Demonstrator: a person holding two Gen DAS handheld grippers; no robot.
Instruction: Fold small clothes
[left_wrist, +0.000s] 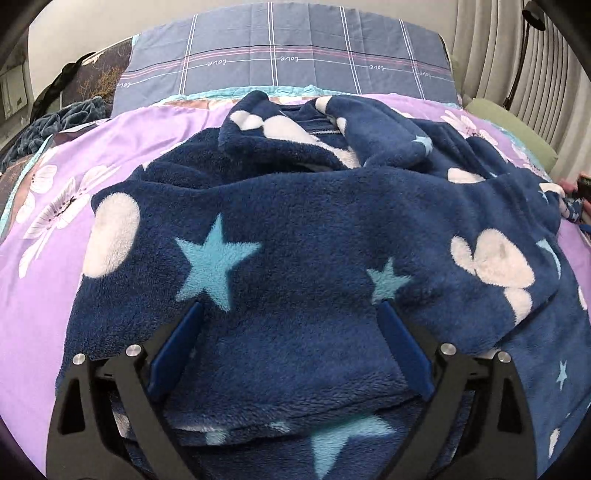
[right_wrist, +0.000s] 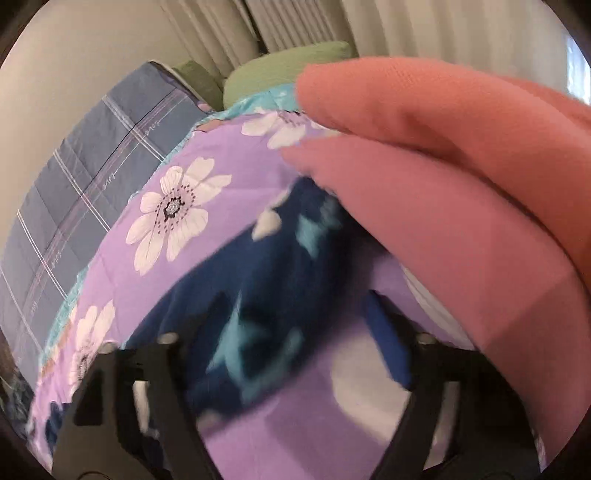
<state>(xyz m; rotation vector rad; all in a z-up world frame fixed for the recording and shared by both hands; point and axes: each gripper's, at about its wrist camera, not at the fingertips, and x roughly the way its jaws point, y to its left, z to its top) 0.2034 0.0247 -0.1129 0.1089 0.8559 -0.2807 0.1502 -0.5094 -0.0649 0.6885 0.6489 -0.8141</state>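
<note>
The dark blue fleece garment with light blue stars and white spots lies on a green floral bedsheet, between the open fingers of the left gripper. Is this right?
Not quite. The bedsheet is purple, not green, as the left wrist view shows. The fleece garment does lie between the open left gripper fingers.

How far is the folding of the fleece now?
Done: one flap of the fleece already lies folded over its lower layer. In hand: nothing; the left gripper is open over it, the right gripper open. Left: the bunched far part, still unfolded.
</note>
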